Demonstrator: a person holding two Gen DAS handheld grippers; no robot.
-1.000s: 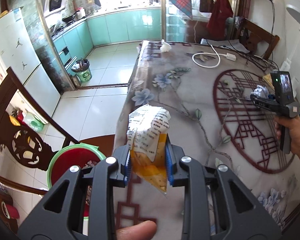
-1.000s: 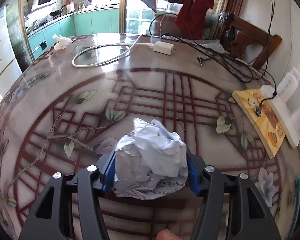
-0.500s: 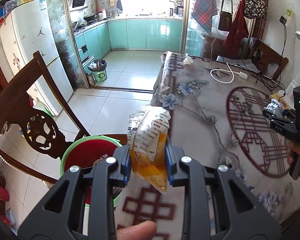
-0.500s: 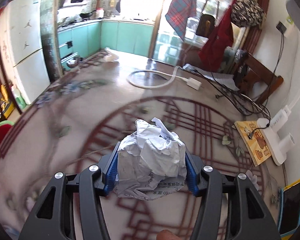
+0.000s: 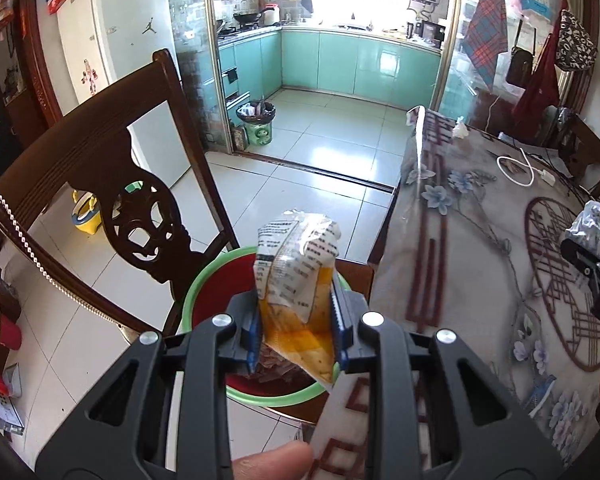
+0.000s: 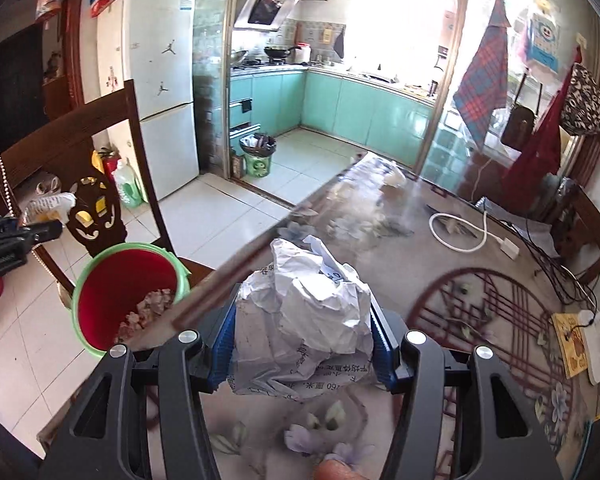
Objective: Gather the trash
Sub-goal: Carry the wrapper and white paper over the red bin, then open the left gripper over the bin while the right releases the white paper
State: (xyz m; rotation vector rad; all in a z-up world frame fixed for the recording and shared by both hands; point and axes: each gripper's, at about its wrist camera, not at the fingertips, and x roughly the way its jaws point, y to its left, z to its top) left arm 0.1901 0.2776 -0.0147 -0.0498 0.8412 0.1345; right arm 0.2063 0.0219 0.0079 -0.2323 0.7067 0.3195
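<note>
Over the red bucket (image 5: 214, 304): left gripper (image 5: 296, 330) pinching a yellow packet (image 5: 296, 280). Above the table (image 6: 440, 264): right gripper (image 6: 302, 344) squeezing a paper ball (image 6: 304, 316).

White tiled floor (image 5: 320, 152) runs into a kitchen with teal cabinets (image 5: 356, 64) under a bright window (image 6: 400, 12). A white fridge (image 6: 160, 80) stands by the doorway, a dark carved wooden chair (image 5: 140, 216) nearer (bead string along its edge), and a flower-patterned table (image 5: 472, 240) on the right.
</note>
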